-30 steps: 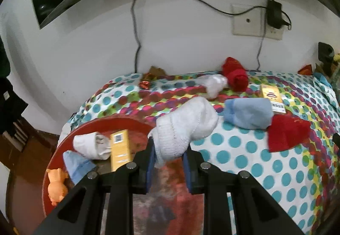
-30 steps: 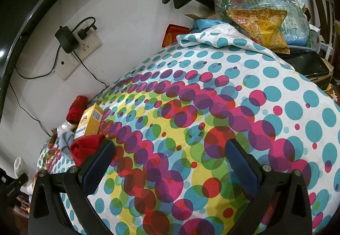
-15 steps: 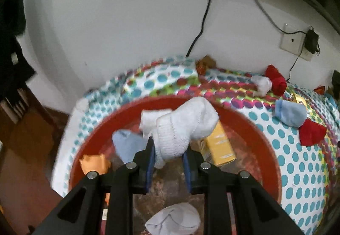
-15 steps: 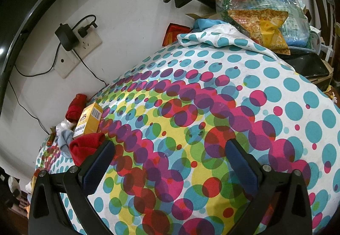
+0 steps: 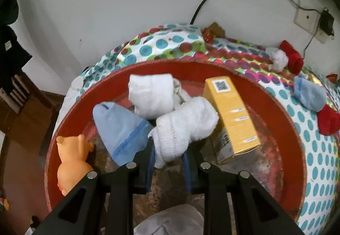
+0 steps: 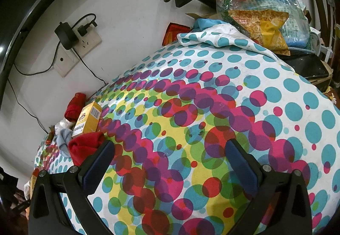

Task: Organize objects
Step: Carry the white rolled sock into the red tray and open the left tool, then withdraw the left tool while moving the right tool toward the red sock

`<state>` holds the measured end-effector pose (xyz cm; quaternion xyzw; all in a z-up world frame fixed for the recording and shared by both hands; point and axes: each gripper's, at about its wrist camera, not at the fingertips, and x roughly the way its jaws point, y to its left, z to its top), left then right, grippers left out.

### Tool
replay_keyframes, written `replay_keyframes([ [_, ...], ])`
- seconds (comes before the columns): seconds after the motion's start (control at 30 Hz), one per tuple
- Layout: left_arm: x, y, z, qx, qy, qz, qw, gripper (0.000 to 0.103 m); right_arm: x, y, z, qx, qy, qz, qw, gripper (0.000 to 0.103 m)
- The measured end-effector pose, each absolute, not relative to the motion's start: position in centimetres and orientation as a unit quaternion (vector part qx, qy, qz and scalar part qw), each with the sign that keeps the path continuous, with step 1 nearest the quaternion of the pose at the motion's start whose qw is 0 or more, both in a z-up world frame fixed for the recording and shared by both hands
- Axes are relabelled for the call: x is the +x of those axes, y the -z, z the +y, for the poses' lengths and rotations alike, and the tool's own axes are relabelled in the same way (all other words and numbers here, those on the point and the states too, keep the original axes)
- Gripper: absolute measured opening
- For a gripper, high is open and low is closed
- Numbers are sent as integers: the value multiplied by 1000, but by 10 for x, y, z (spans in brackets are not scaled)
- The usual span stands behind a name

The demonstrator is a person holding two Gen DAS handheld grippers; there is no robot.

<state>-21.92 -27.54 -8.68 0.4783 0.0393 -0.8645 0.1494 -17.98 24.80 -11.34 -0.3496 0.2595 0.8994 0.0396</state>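
Note:
My left gripper is shut on a white sock and holds it low over the red round tray. In the tray lie a rolled white sock, a light blue sock, a yellow box, an orange toy pig and another white sock at the near edge. My right gripper is open and empty above the dotted cloth. A red sock, a second yellow box, a blue sock and another red sock lie to its left.
On the cloth beyond the tray lie a white sock, a red sock, a blue sock and a red sock. A wall socket with a charger is behind. A pile of bags with a knitted toy stands at the back right.
My left gripper has carried the white sock left from over the cloth to over the tray and lowered it toward the tray's contents. The right gripper has barely moved.

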Motion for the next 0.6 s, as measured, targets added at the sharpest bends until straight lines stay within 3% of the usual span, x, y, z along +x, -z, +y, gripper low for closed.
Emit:
replay_keyframes([
  [0.4,-220,94,-277,489,857,42,157,25,-180,113,248,-349,-899,260,40,103],
  [0.47,-221,97,-278,496,854,47,152,29,-180,113,248,-350,-899,259,40,103],
  [0.53,-223,102,-279,510,846,55,148,43,-180,113,248,-350,-899,260,40,103],
  [0.6,-222,103,-278,511,846,60,138,48,-180,113,247,-350,-899,259,40,103],
])
